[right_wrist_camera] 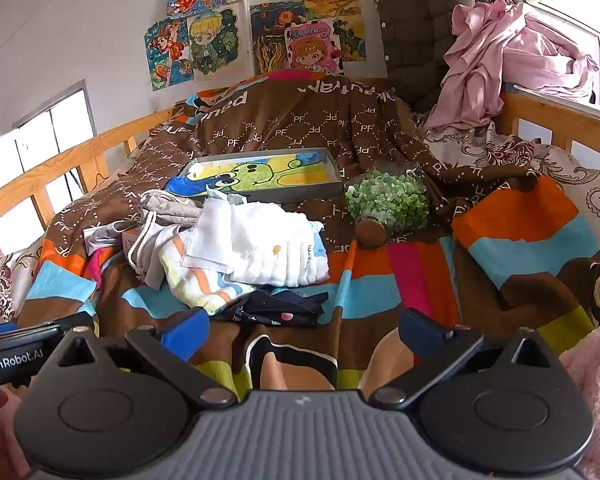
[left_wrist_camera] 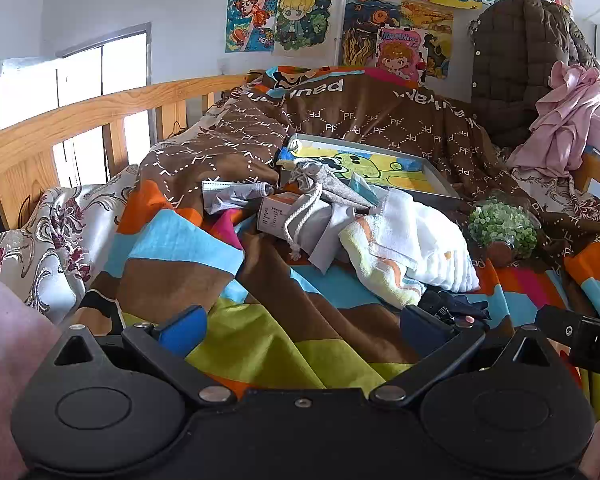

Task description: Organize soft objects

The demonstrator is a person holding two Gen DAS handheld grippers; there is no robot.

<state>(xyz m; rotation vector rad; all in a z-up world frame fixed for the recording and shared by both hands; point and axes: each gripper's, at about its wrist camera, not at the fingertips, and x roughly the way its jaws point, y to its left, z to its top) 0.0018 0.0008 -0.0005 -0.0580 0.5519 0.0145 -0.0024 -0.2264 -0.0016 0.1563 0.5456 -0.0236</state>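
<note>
Hovering low over the striped quilt [right_wrist_camera: 520, 240], both the left gripper [left_wrist_camera: 300, 328] and right gripper [right_wrist_camera: 300, 328] hold their jaws wide and empty, likely to take the folded white cloth [right_wrist_camera: 276, 240] heaped just ahead with the dark sock [right_wrist_camera: 276, 308].

Both wrist views sit low over the bed, facing the drawing-covered wall [left_wrist_camera: 360, 12]. They share the white cloth [left_wrist_camera: 424, 240] [right_wrist_camera: 276, 244] at centre frame (the right view sits a touch rightward).
</note>
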